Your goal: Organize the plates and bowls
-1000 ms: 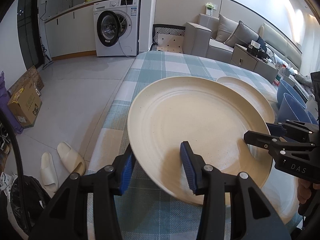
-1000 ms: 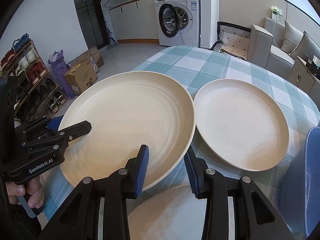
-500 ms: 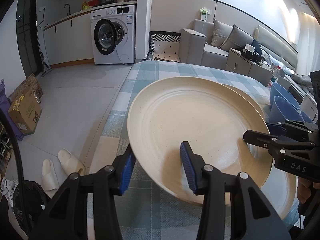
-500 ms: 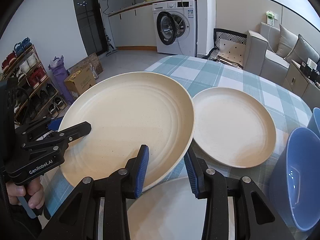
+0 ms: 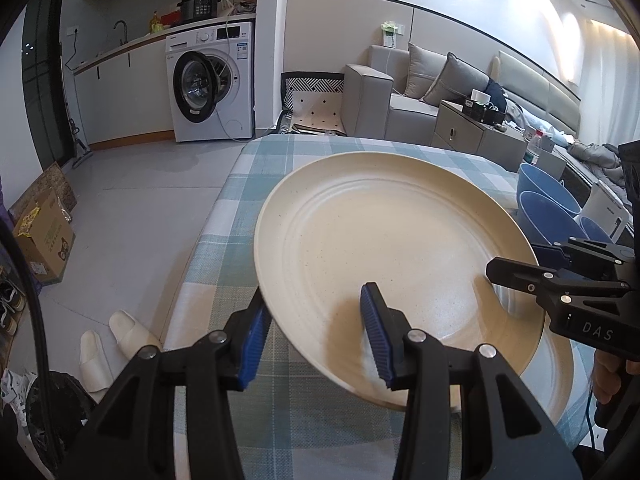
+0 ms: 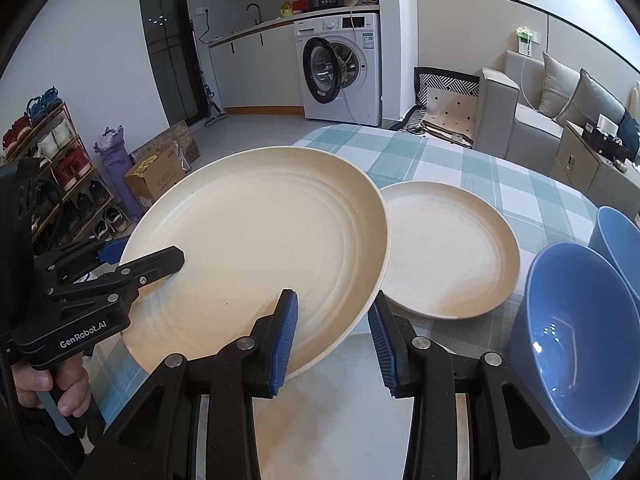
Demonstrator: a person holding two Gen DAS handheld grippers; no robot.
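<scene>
A large cream plate (image 5: 380,240) (image 6: 260,240) hangs tilted above the checked tablecloth, held at opposite rims. My left gripper (image 5: 316,340) is shut on its near rim, one blue pad on top and one beneath. My right gripper (image 6: 334,340) is shut on the other rim; it shows in the left wrist view at the plate's right edge (image 5: 560,280). In the right wrist view the left gripper (image 6: 120,272) sits at the plate's left edge. A smaller cream plate (image 6: 448,252) lies on the cloth. Another cream plate (image 6: 340,420) lies below the lifted one.
Blue bowls (image 6: 580,340) (image 6: 616,236) stand at the table's right side, also visible as blue bowls (image 5: 548,220) behind the lifted plate. The table edge (image 5: 208,232) drops to a tiled floor with slippers (image 5: 116,340). A sofa (image 5: 400,92) and washing machine (image 5: 212,84) stand beyond.
Both grippers have risen with the large plate, still held at both rims. The table looks farther below, and the blue bowls have come fully into the right wrist view.
</scene>
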